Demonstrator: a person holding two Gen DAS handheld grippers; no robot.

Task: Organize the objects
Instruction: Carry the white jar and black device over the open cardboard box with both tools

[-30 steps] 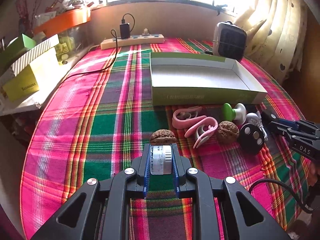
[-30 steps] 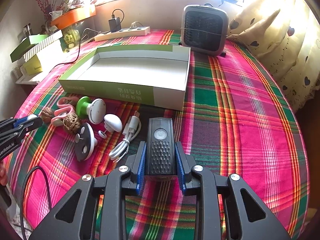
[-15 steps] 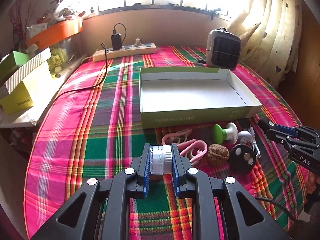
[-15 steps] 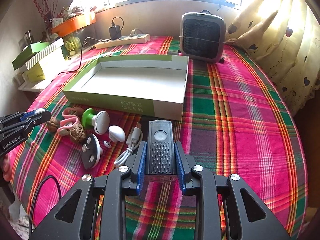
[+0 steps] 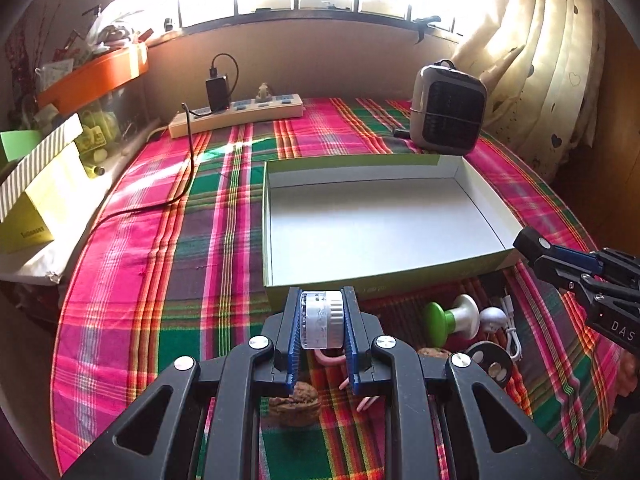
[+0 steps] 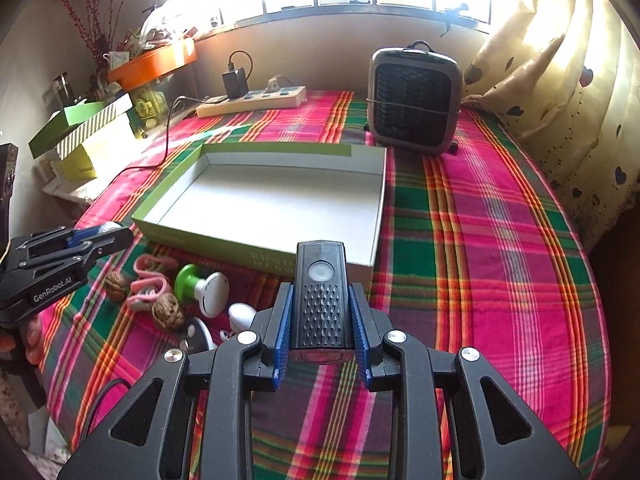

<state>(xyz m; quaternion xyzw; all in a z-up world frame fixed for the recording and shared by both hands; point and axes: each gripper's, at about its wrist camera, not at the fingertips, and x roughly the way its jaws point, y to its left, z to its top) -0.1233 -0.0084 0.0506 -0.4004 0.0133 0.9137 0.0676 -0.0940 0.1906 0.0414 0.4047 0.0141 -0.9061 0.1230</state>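
My left gripper is shut on a small white-and-silver cylinder, held above the cloth just short of the near wall of the open green box. My right gripper is shut on a black bike light, lifted near that box's front right corner. Loose on the cloth before the box lie two walnuts, pink clips, a green-and-white knob, a white cable and a round black piece. The box's white floor holds nothing.
A grey heater stands behind the box on the right, a power strip with a charger at the back. Stacked boxes and an orange tray crowd the left ledge. A curtain hangs right.
Both grippers have risen with their loads and moved toward the box. In the left view the walnut and clips have slid under the fingers; the box looms nearer.
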